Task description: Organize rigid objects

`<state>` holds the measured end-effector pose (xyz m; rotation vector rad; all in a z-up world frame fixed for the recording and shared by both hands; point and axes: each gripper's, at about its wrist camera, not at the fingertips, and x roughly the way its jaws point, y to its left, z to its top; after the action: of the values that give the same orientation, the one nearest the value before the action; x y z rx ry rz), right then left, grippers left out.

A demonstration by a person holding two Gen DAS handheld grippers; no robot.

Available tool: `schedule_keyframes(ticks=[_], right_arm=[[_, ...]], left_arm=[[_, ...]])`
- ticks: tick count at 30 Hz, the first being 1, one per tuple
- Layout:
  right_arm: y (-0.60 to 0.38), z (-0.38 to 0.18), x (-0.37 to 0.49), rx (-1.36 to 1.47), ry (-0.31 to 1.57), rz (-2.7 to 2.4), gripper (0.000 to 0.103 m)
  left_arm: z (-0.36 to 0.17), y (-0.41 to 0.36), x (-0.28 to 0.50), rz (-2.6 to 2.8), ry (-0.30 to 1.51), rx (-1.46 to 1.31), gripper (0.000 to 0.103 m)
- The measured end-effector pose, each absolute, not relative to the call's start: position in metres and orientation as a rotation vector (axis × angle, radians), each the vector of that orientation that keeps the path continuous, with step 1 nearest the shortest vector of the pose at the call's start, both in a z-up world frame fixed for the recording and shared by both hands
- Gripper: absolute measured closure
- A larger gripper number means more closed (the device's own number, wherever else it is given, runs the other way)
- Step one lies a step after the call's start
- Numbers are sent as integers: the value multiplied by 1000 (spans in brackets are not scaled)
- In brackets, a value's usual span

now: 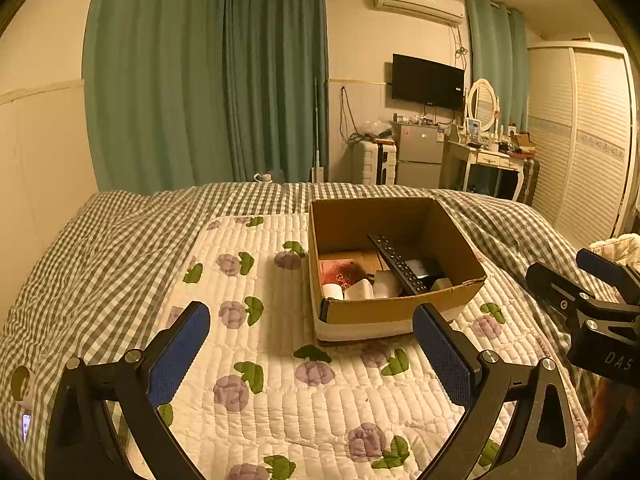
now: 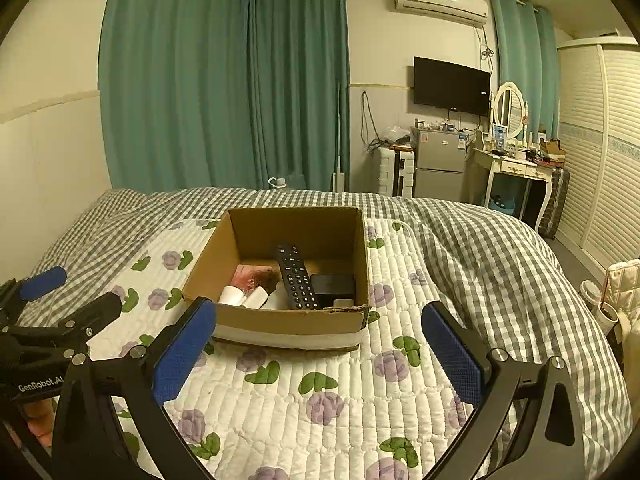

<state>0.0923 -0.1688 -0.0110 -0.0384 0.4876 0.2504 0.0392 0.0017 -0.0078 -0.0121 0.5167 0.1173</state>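
An open cardboard box [image 2: 280, 322] sits on a white quilted mat [image 2: 360, 392] printed with purple flowers, near the mat's far edge. Inside the box, a black remote control [image 2: 296, 278] lies lengthwise down the middle. To its right, touching it, rests a black rectangular device [image 2: 334, 284], with a small pale object at the near right corner of the box. To its left lie small white bottles [image 2: 244, 298] against the near wall, and behind them a pink packet [image 2: 250, 274].

The mat is spread over a grey checked duvet [image 2: 500, 248] covering the bed. The left gripper [image 1: 312, 344] hovers above the mat's near part, fingers spread wide with nothing between them, aimed left of the box. The right gripper [image 2: 320, 344] hovers likewise, fingers spread apart and empty, the box just beyond its tips.

Beyond the bed hang teal curtains [image 2: 224, 80]; a wall television [image 2: 451, 86] and small fridge [image 2: 439, 162] stand farther right.
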Motion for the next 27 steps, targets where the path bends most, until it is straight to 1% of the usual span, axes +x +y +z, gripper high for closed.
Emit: schedule_keyframes(ticks=[27], right_arm=[[-167,-14,91,-73,485,233,0]], left_arm=[[-8,2,39,119,533,-18,0]])
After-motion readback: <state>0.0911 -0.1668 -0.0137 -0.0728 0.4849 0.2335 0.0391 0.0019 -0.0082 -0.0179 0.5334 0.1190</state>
